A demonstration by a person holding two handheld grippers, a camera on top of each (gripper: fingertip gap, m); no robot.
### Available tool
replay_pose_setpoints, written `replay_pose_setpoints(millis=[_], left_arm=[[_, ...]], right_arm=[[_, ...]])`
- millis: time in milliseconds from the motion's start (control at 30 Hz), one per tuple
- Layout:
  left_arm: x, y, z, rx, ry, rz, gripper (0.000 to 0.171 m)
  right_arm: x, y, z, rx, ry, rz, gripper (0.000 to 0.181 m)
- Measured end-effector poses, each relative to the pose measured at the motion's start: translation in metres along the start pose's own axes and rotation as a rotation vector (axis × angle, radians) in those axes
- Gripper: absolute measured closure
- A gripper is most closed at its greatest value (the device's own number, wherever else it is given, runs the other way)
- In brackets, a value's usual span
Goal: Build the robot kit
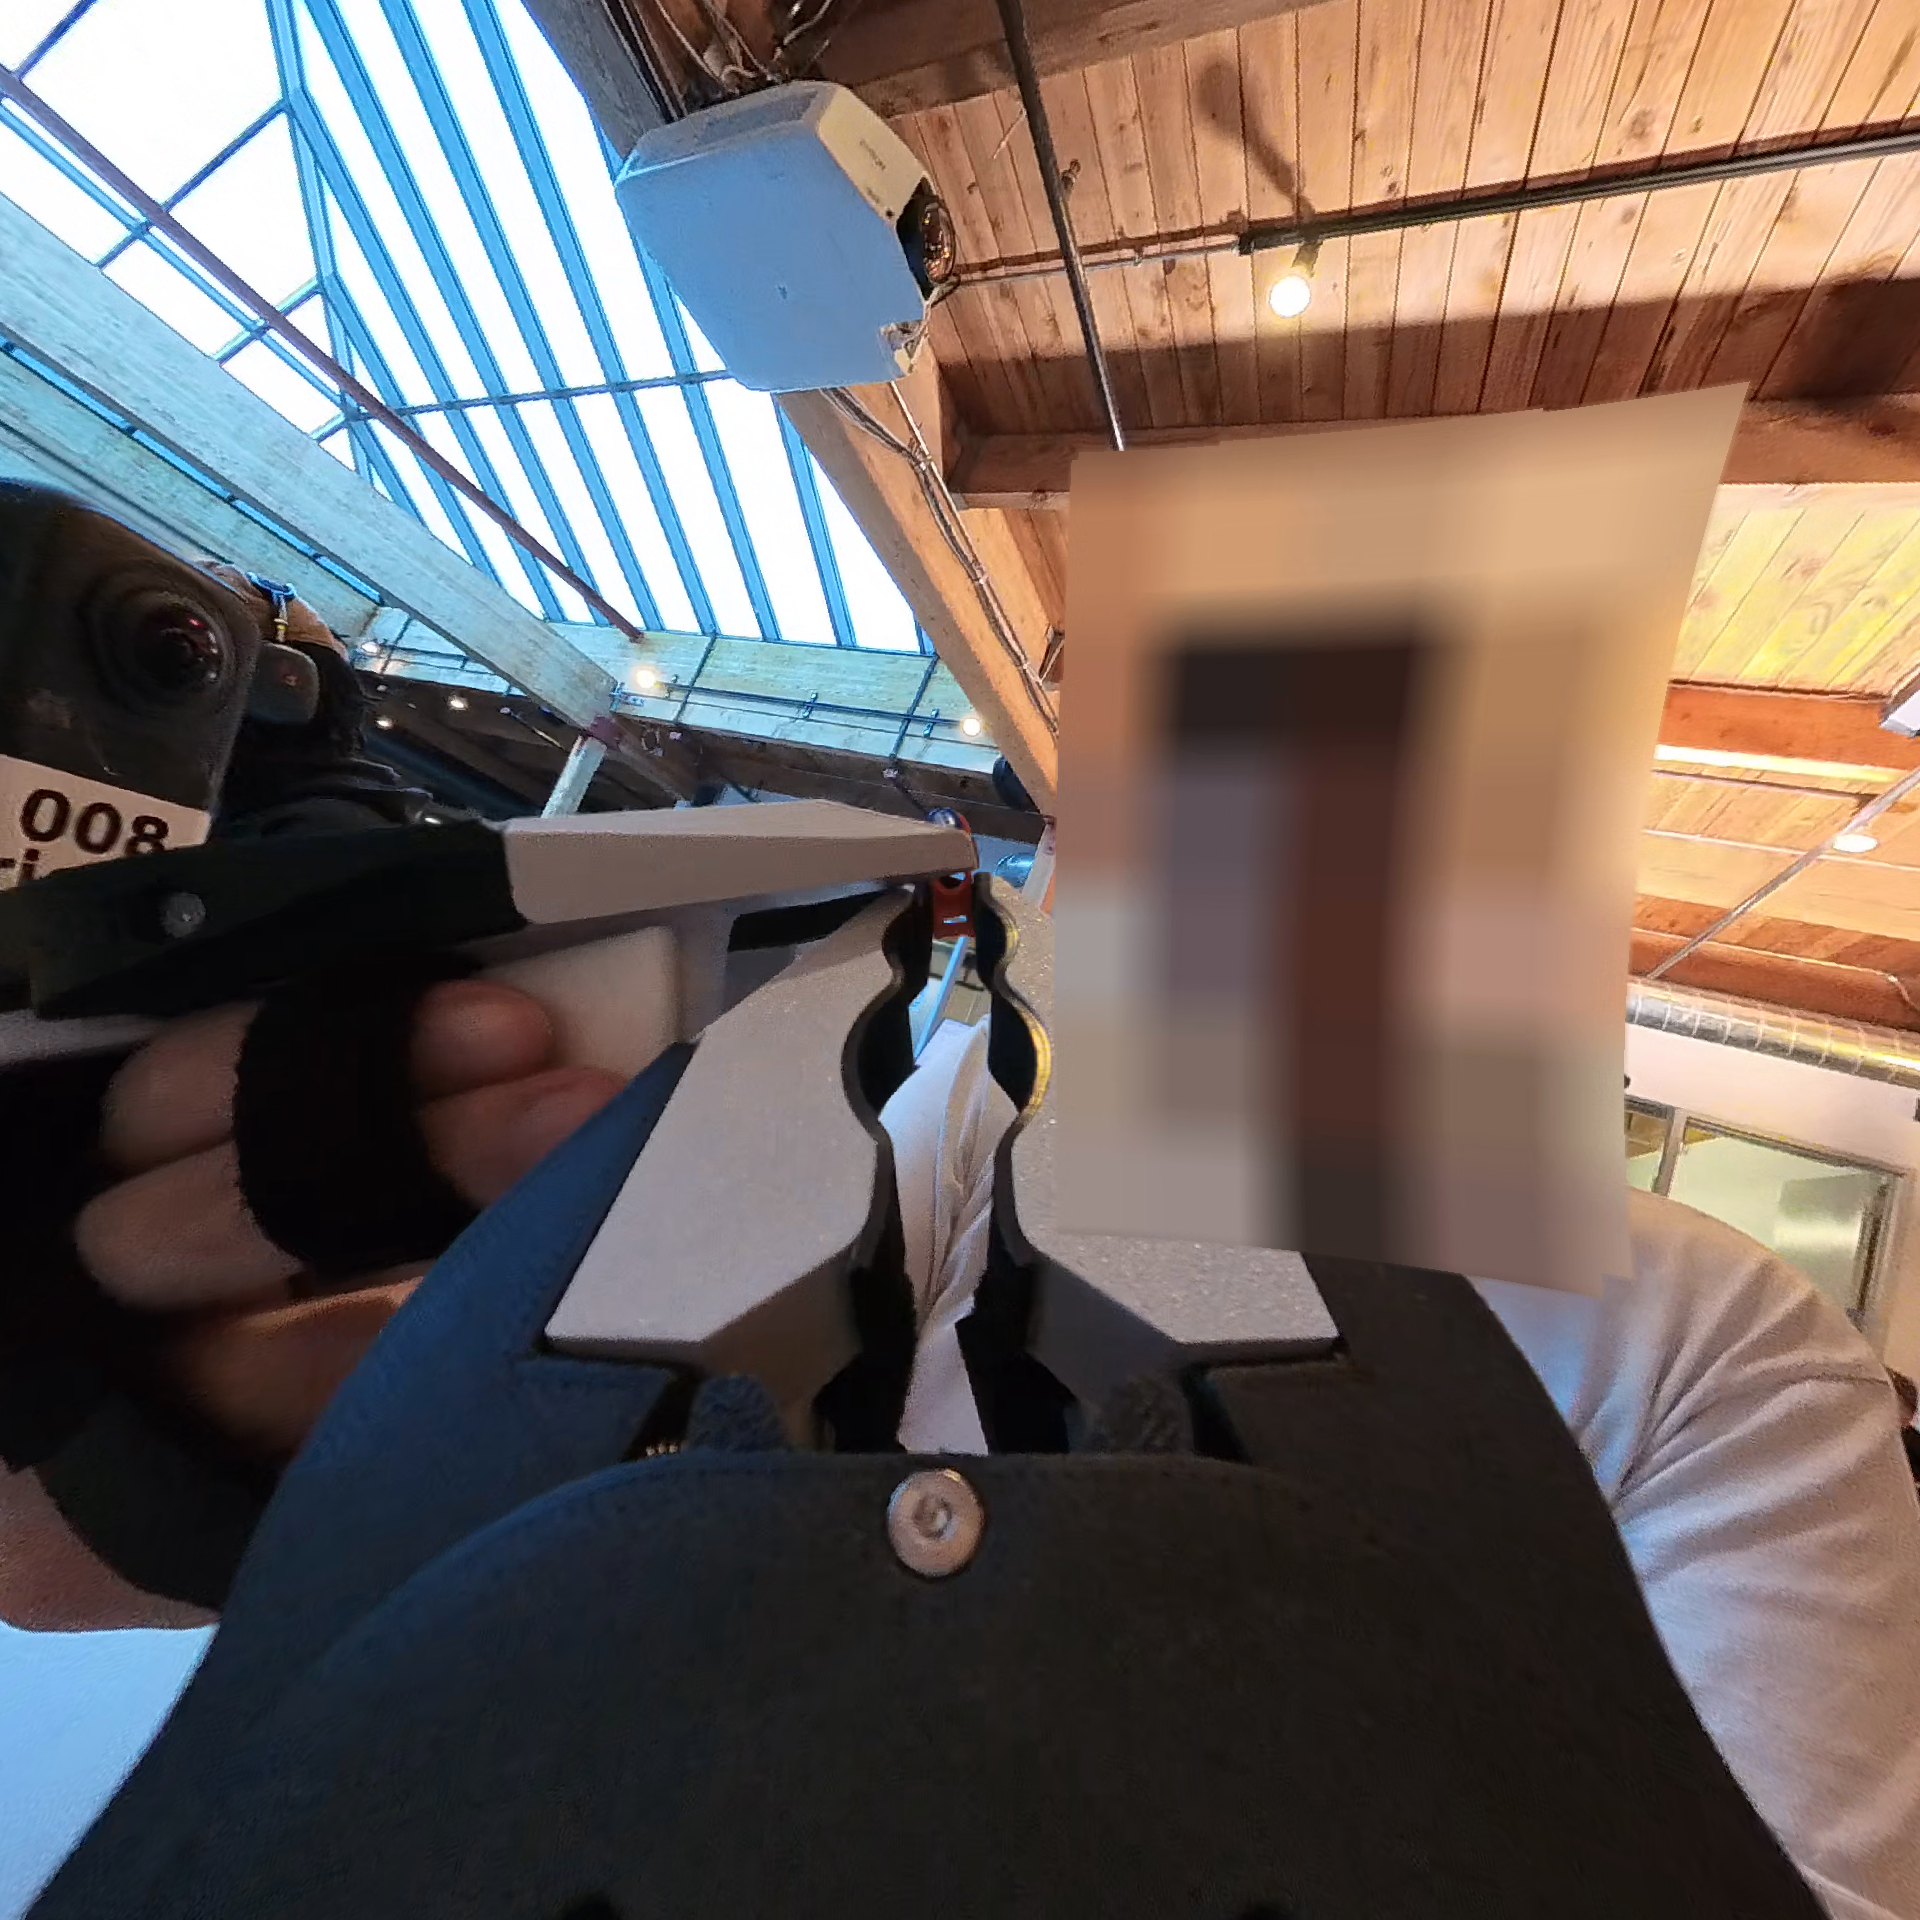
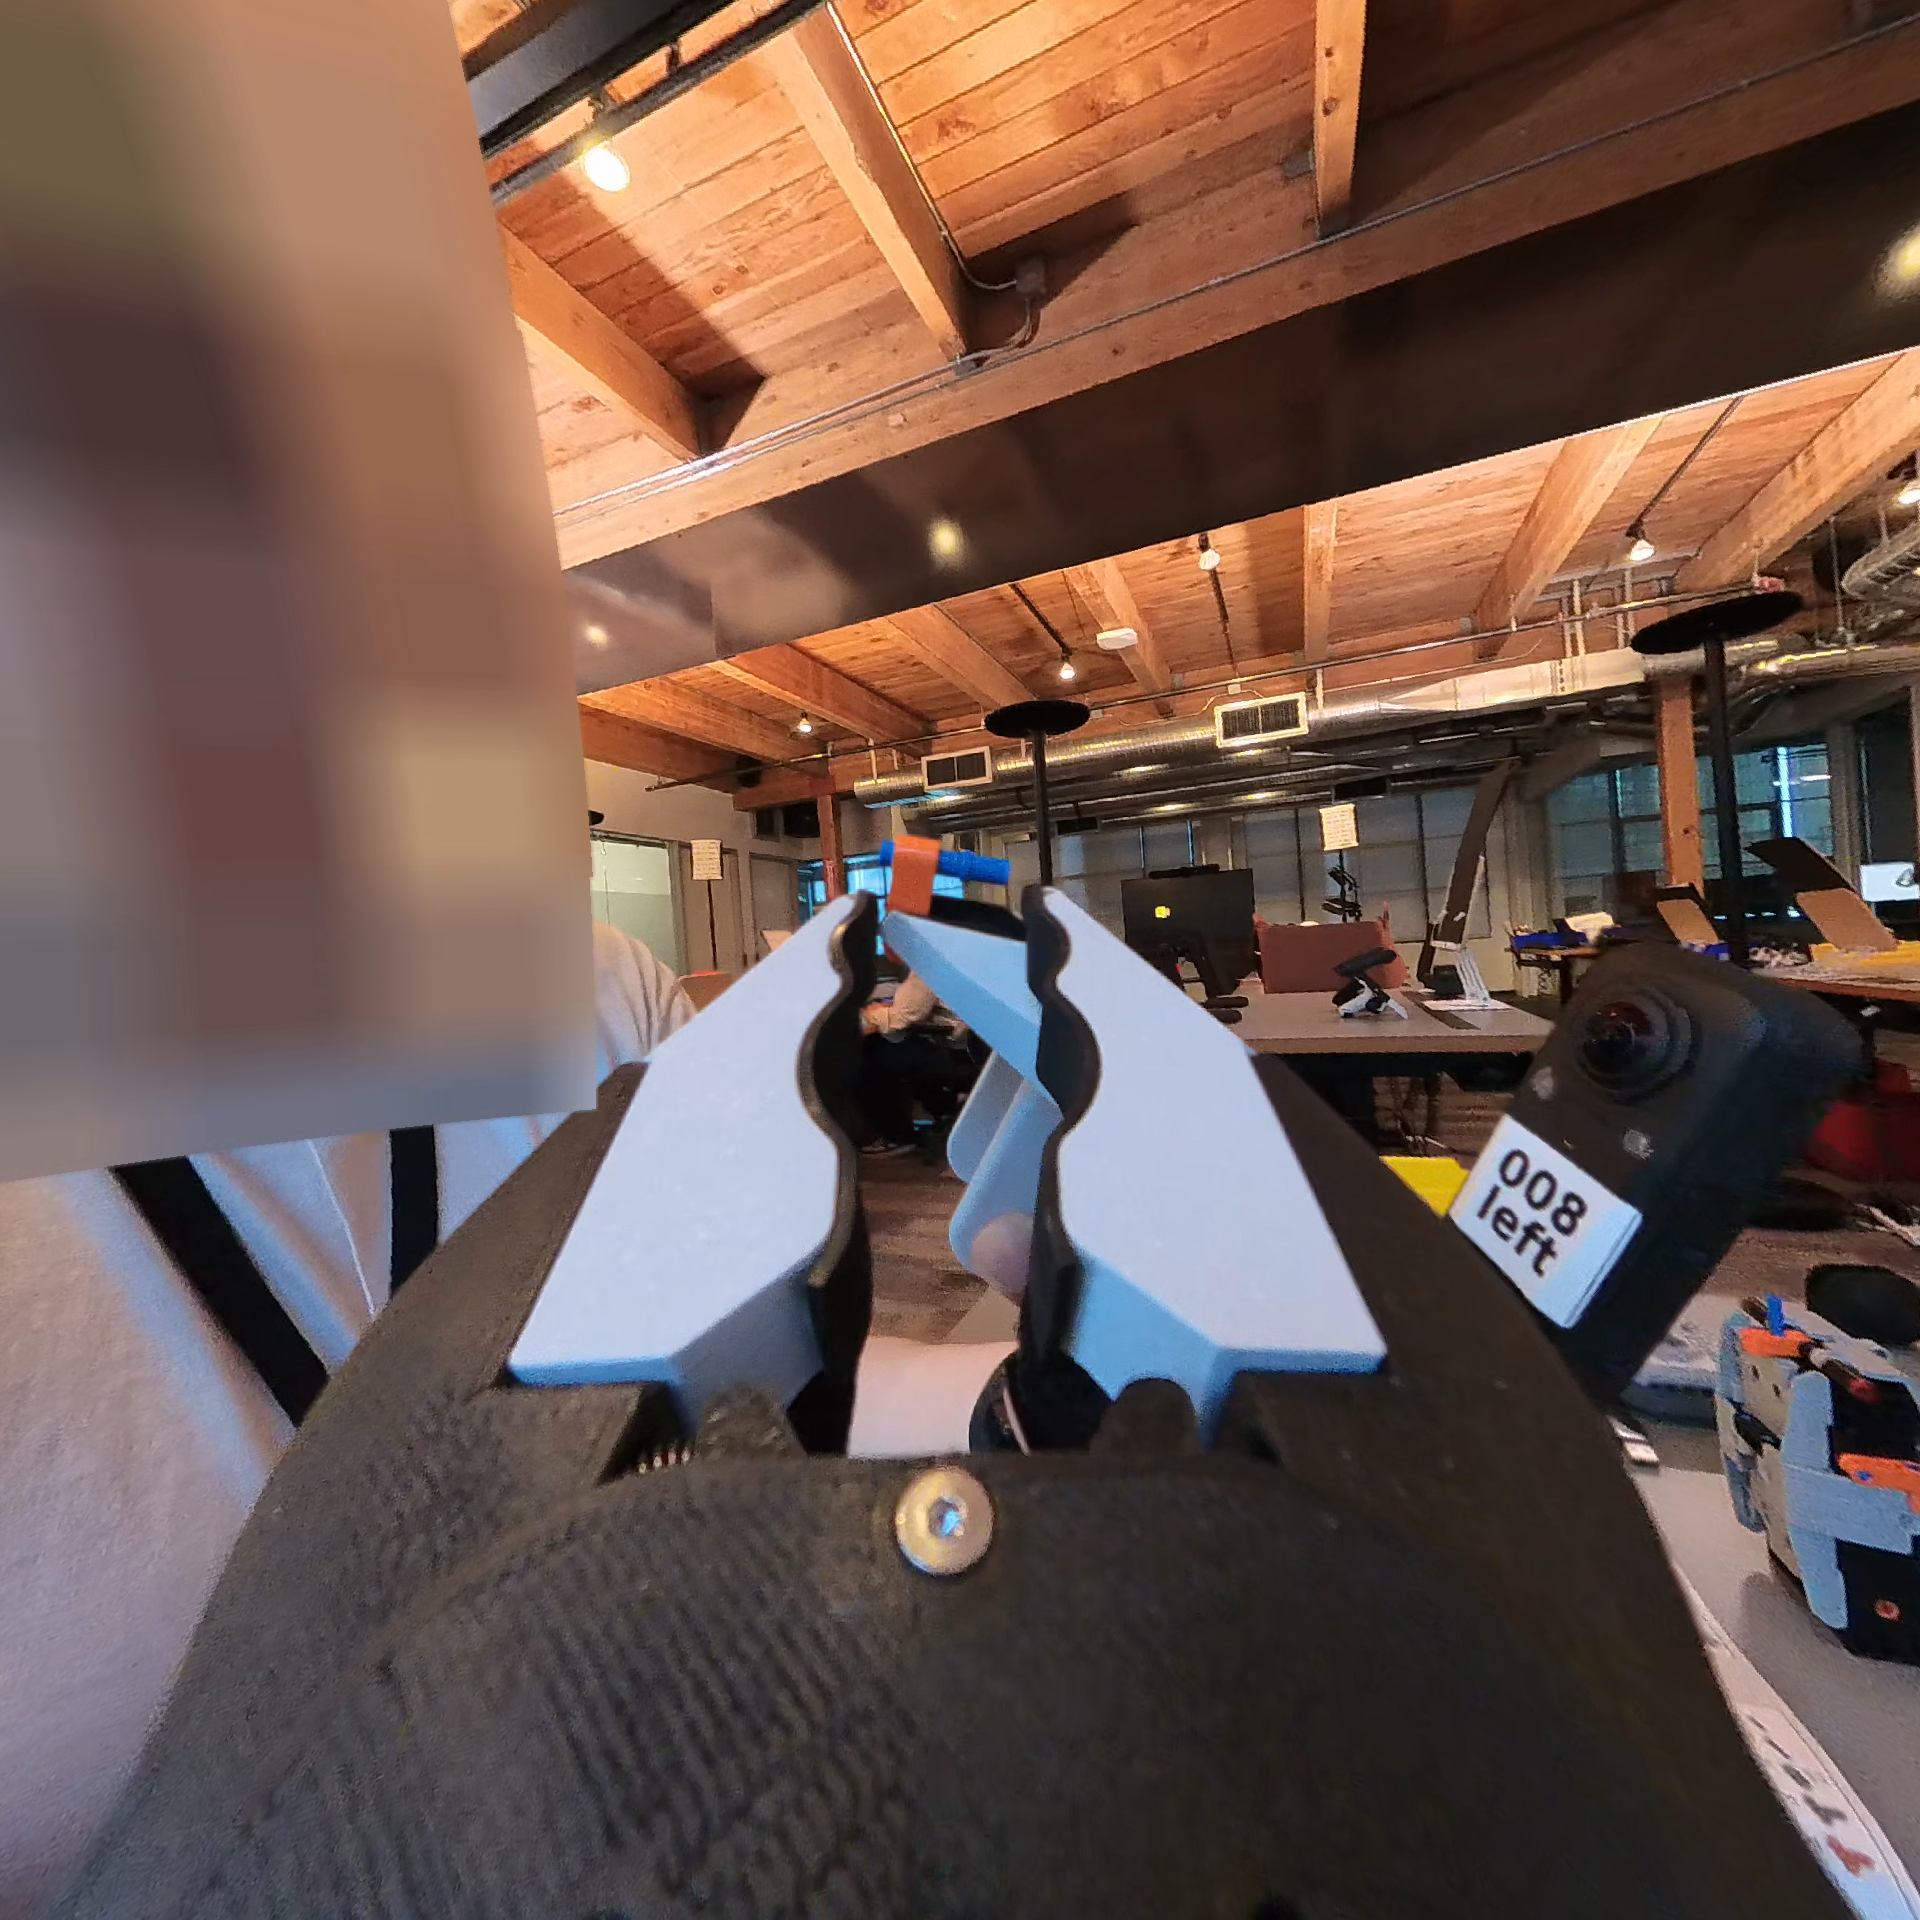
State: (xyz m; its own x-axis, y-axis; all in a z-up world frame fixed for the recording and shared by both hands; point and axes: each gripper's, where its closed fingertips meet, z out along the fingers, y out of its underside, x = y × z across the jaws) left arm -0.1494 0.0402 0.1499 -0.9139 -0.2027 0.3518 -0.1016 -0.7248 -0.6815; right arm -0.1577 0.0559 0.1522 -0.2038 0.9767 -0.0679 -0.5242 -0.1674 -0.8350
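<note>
Both grippers are held up in the air, tip to tip, close to a person in a white shirt (image 1: 1714, 1507). My left gripper (image 1: 951, 920) is shut on a small orange part (image 1: 948, 896); in the right wrist view the orange part (image 2: 912, 878) carries a blue bolt (image 2: 971, 864). My right gripper (image 2: 951, 920) is open, its tips just below the part, with the left gripper's grey finger (image 2: 966, 982) lying between its jaws. In the left wrist view the right gripper's finger (image 1: 727, 852) comes in from the left, held by a gloved hand (image 1: 343, 1122).
A white projector (image 1: 779, 229) hangs under a wooden ceiling beside a skylight (image 1: 468, 312). A grey and orange device (image 2: 1818, 1455) sits on a table (image 2: 1766, 1662) at the lower right. Desks (image 2: 1403, 1023) and a monitor (image 2: 1184, 914) stand farther back.
</note>
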Motion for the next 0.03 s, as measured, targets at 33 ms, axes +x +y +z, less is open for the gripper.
replay_pose_setpoints(millis=[33], left_arm=[[0.0006, -0.0009, -0.0011, 0.005, 0.005, -0.005, 0.167]], right_arm=[[0.0, -0.0002, 0.0007, -0.003, 0.002, 0.003, 0.158]])
